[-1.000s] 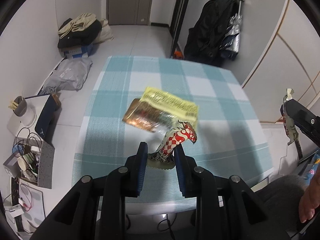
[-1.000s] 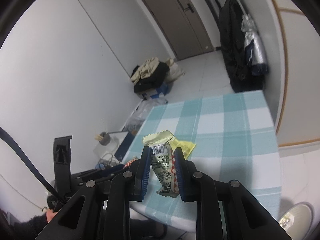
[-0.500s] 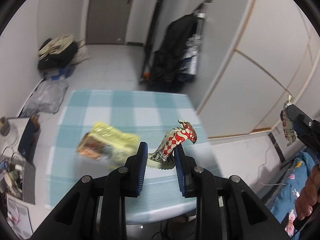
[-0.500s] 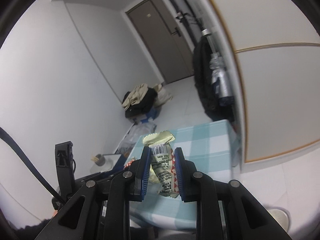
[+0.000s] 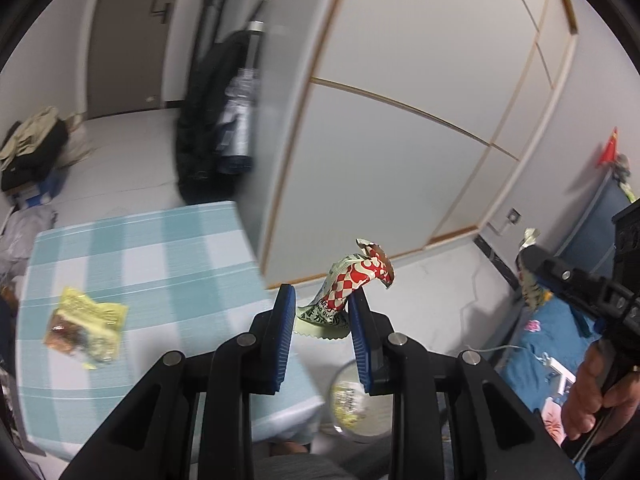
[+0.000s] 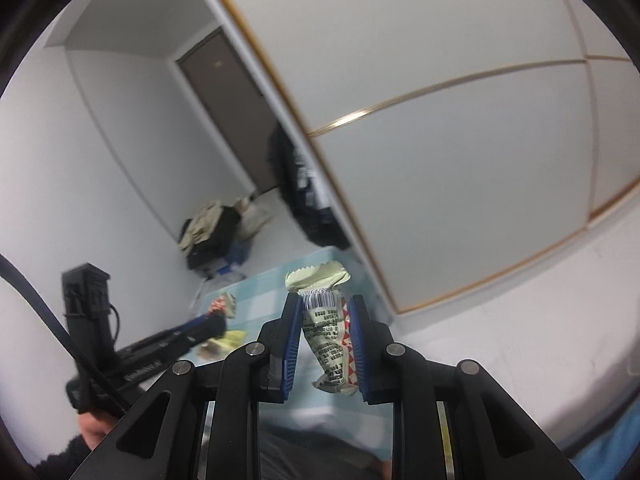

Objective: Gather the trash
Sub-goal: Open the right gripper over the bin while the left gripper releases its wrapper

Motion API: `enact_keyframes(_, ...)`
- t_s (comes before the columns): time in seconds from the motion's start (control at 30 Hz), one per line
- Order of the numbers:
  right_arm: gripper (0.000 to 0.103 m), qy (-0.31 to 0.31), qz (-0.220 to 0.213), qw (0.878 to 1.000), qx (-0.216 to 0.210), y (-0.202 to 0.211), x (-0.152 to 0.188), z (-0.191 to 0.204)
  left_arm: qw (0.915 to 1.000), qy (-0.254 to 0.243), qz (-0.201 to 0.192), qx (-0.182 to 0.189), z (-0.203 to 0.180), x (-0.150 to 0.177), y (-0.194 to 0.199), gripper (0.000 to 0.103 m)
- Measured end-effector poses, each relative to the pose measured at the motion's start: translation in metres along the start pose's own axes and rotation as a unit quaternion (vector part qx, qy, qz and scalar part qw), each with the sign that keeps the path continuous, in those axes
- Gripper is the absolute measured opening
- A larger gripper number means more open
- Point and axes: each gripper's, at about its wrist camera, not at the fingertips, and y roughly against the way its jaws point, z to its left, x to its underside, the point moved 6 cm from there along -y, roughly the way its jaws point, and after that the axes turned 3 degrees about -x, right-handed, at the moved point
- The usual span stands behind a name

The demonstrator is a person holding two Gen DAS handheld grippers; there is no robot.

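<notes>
Wrappers, one per gripper on my feed. Left gripper (image 5: 322,312) has its jaws nearly closed, blue ribbed pads pinching the zigzag-cut base of a crinkly red-and-white checkered wrapper (image 5: 352,280); the twisted top flares up and right past the fingertips. Right gripper (image 6: 326,312) is equally narrow, clamped on a crumpled pale-green wrapper (image 6: 326,328) with barcode and black print; it stands upright between the pads, serrated top edge above the tips, bottom end hanging below. Both are held in the air, off the table. A flat glossy yellow packet (image 5: 86,326) lies on the teal-and-white checked tablecloth (image 5: 168,248), well apart from the left jaws. Round bin (image 5: 352,404) sits low behind the left fingers, blurred.
</notes>
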Motion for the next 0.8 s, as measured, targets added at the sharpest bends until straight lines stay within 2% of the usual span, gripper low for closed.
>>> enact_keyframes(0.17,0.023,-0.034,0.013,0.999,0.041,0.009,0.021,-0.053,0.9992,-0.017,0.023,0.028,-0.037,0.004,-0.019,0.022)
enact_keyframes(0.37,0.023,-0.087,0.043,0.993,0.071,-0.003,0.062,-0.106,0.994,-0.003,0.088,0.065,-0.07,0.016,-0.062,0.022)
enact_keyframes(0.53,0.023,-0.142,0.064,0.984,0.082,-0.019,0.097,-0.142,0.9816,0.031,0.17,0.082,-0.088,0.041,-0.11,0.022)
enact_keyframes(0.67,0.023,-0.192,0.09,0.974,0.082,-0.041,0.127,-0.168,0.9641,0.065,0.236,0.102,-0.094,0.071,-0.142,0.022)
enact_keyframes(0.8,0.023,-0.225,0.115,0.964,0.084,-0.062,0.149,-0.186,0.9525,0.078,0.28,0.092,-0.092,0.101,-0.163,0.022)
